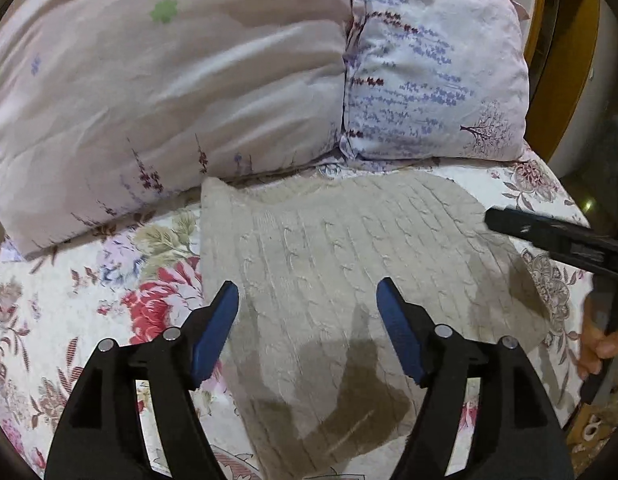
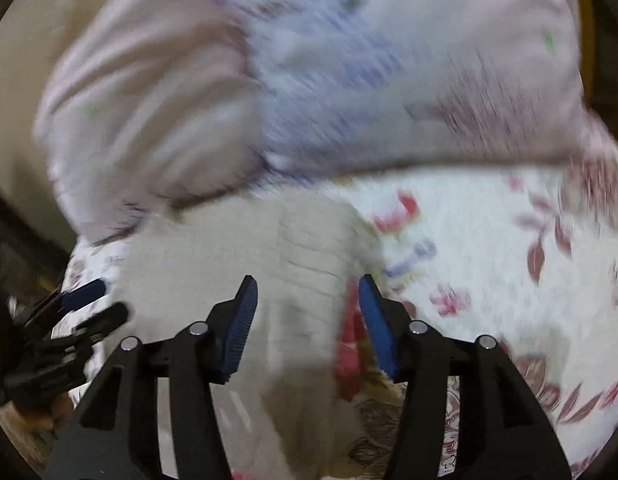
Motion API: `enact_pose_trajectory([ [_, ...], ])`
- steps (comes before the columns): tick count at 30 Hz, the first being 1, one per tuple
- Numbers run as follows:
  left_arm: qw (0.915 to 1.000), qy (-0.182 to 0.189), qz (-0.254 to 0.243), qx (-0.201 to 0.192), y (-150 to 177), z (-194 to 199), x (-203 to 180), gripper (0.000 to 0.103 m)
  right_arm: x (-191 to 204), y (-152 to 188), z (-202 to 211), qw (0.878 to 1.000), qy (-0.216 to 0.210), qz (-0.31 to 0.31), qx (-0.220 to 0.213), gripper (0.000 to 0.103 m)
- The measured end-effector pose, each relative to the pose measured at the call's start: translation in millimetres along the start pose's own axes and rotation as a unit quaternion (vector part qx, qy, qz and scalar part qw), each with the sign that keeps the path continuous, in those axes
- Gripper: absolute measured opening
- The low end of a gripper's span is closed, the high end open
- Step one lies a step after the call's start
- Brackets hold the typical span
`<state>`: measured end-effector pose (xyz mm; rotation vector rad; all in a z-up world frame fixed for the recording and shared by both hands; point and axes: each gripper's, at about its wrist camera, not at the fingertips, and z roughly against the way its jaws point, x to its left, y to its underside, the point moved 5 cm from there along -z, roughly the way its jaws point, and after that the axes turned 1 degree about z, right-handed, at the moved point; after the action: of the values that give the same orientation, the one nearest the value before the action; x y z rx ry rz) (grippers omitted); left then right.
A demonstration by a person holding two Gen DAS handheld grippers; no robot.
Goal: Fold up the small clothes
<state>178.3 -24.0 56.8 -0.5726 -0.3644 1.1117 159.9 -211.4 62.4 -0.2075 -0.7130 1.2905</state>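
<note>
A grey cable-knit sweater lies folded flat on the floral bedspread. My left gripper hovers over the sweater's near part, jaws open and empty, blue pads on either side. The right gripper's black body reaches in from the right edge of the left wrist view. In the blurred right wrist view the sweater lies ahead and to the left, and my right gripper is open and empty above its right edge. The left gripper shows at the far left there.
Two pillows lie behind the sweater: a pale pink one at left and a lavender-print one at right. A wooden bed frame curves at the far right. A hand holds the right gripper's handle.
</note>
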Motion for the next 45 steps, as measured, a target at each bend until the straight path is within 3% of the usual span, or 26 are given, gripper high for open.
enact_pose_trajectory([
  [3,0.9998,-0.010,-0.011,0.009,4.8,-5.1,-6.5,0.076,22.6,8.3,0.9,0.998,-0.012,0.066,0.009,0.047],
  [6,0.9988,-0.032,-0.025,0.029,14.3,-18.0,-10.1,0.077,33.7,21.5,-20.6,0.993,0.011,0.106,0.050,0.044],
  [9,0.9978,-0.042,-0.040,0.033,19.5,-24.2,-16.3,0.080,27.1,32.3,-34.3,0.991,0.034,0.113,0.065,0.044],
  [25,0.9986,-0.039,-0.014,0.033,19.4,-26.6,-17.3,0.086,25.0,32.3,-36.6,0.991,0.041,0.108,0.065,0.047],
  [26,0.9990,-0.036,0.001,0.026,19.1,-19.1,-13.2,0.086,26.1,30.3,-32.4,0.992,0.041,0.104,0.065,0.048],
  [28,0.9988,-0.028,0.039,0.006,20.6,-2.3,0.3,0.086,26.4,27.5,-13.0,0.995,0.038,0.081,0.047,0.067],
  [29,0.9980,-0.030,0.055,-0.003,22.9,5.7,7.0,0.086,25.7,27.4,-6.0,0.996,0.040,0.076,0.038,0.072],
  [33,0.9930,-0.050,0.104,-0.025,40.4,33.3,34.8,0.087,20.7,40.2,22.9,0.997,0.059,0.055,0.015,0.077],
  [35,0.9915,-0.062,0.112,-0.022,53.7,41.1,41.3,0.089,16.8,50.3,29.1,0.996,0.070,0.045,0.019,0.078],
  [40,0.9913,-0.083,0.102,0.010,95.1,43.0,40.6,0.093,11.6,82.8,42.0,0.991,0.127,0.041,0.009,0.098],
  [45,0.9904,-0.079,0.104,0.044,115.2,30.4,34.6,0.094,14.2,103.9,33.8,0.985,0.162,0.057,0.029,0.100],
])
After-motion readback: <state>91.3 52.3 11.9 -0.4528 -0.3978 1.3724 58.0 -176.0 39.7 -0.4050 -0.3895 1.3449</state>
